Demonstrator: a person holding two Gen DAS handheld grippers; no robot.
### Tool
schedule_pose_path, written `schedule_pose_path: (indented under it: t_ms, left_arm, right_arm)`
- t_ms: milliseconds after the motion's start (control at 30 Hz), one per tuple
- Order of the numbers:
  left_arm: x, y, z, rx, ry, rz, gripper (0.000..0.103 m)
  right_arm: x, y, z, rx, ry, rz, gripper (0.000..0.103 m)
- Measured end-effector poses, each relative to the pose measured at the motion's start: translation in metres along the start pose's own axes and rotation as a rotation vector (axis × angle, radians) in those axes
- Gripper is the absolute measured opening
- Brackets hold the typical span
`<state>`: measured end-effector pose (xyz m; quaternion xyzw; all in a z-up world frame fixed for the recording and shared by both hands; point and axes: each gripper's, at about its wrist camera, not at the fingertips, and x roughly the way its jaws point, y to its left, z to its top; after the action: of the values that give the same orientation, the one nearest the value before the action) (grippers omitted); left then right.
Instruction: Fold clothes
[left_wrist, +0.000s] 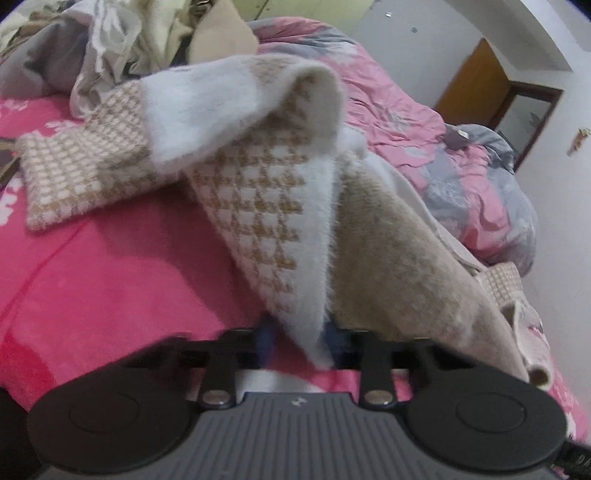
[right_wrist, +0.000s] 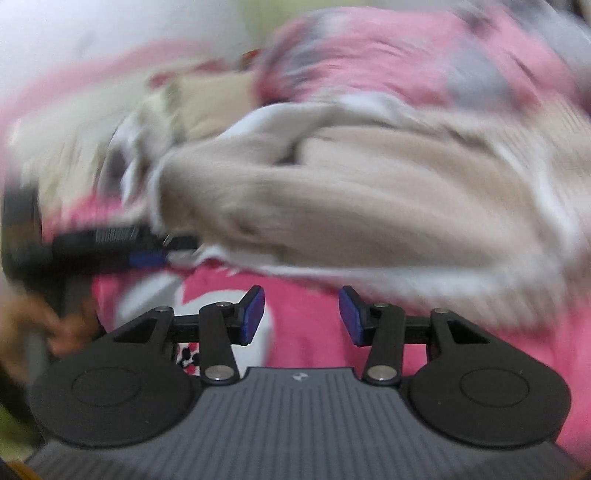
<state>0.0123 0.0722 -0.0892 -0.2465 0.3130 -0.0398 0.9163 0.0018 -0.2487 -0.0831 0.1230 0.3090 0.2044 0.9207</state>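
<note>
A fuzzy sweater (left_wrist: 258, 184) in white with a tan houndstooth pattern lies on the pink bed sheet (left_wrist: 110, 280). Its white edge runs down between the blue pads of my left gripper (left_wrist: 301, 341), which is shut on it and lifts the cloth off the bed. One sleeve (left_wrist: 85, 173) stretches out flat to the left. In the blurred right wrist view the sweater's beige inner side (right_wrist: 351, 206) hangs ahead, with the left gripper (right_wrist: 147, 258) holding its edge at the left. My right gripper (right_wrist: 301, 317) is open over the sheet (right_wrist: 306, 339), just short of the sweater, with nothing between its pads.
A heap of pale clothes (left_wrist: 140, 40) lies at the back of the bed. A crumpled pink and grey quilt (left_wrist: 424, 122) fills the right side. Beyond it stand a white wall and a wooden cabinet (left_wrist: 476, 85). A hand (right_wrist: 33, 328) shows at the left edge.
</note>
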Motion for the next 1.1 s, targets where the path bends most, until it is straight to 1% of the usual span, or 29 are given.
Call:
schedule_pose_path:
  t_ms: [67, 167, 267, 367, 433, 500, 567, 667, 700, 733, 800, 867, 967, 1033, 1067, 1100]
  left_arm:
    - [-0.007, 0.002, 0.0, -0.019, -0.014, -0.015, 0.006]
    - [-0.032, 0.0, -0.001, -0.01, -0.056, -0.051, 0.006]
    - [-0.069, -0.002, 0.0, 0.009, -0.106, -0.124, 0.005]
    - [-0.103, 0.002, 0.001, -0.006, -0.139, -0.208, 0.005]
    - [-0.12, 0.006, 0.0, -0.027, -0.146, -0.249, 0.005]
    - [-0.13, 0.005, -0.001, -0.031, -0.154, -0.267, 0.005]
    - [-0.138, 0.004, -0.008, -0.026, -0.152, -0.27, 0.005]
    - [-0.145, 0.006, -0.018, -0.03, -0.135, -0.269, 0.005]
    - [-0.145, 0.007, -0.021, -0.037, -0.124, -0.267, 0.005]
    - [-0.146, 0.009, -0.025, -0.042, -0.111, -0.261, 0.005]
    - [-0.145, 0.013, -0.033, -0.051, -0.083, -0.242, 0.005]
    - [-0.142, 0.013, -0.039, -0.057, -0.054, -0.229, 0.005]
    - [-0.14, 0.005, -0.044, -0.047, -0.022, -0.247, 0.005]
    - [-0.139, -0.002, -0.048, -0.026, -0.007, -0.254, 0.005]
    - [-0.14, -0.007, -0.048, -0.003, -0.004, -0.25, 0.005]
    - [-0.14, -0.01, -0.049, 0.015, 0.002, -0.245, 0.005]
  right_arm:
    - [-0.015, -0.027, -0.006, 0.166, -0.016, -0.002, 0.044]
    - [-0.03, -0.055, -0.012, 0.343, -0.048, 0.004, 0.044]
    - [-0.036, -0.07, -0.016, 0.464, -0.051, 0.007, 0.046]
    - [-0.035, -0.073, -0.02, 0.521, -0.039, 0.023, 0.049]
    - [-0.033, -0.075, -0.025, 0.579, -0.044, 0.072, 0.052]
    - [-0.032, -0.082, -0.031, 0.664, -0.052, 0.126, 0.054]
    - [-0.032, -0.09, -0.037, 0.76, -0.065, 0.184, 0.055]
    - [-0.032, -0.106, -0.046, 0.905, -0.121, 0.28, 0.057]
    - [-0.031, -0.111, -0.048, 0.936, -0.142, 0.296, 0.057]
    - [-0.03, -0.116, -0.049, 0.95, -0.155, 0.295, 0.057]
    - [-0.027, -0.125, -0.049, 0.978, -0.182, 0.294, 0.054]
    - [-0.029, -0.13, -0.045, 0.968, -0.219, 0.286, 0.009]
    - [-0.06, -0.126, -0.031, 0.869, -0.311, 0.264, 0.008]
    - [-0.095, -0.111, -0.021, 0.734, -0.369, 0.219, 0.008]
    - [-0.105, -0.108, -0.022, 0.697, -0.378, 0.199, 0.008]
    - [-0.104, -0.111, -0.029, 0.701, -0.36, 0.184, 0.008]
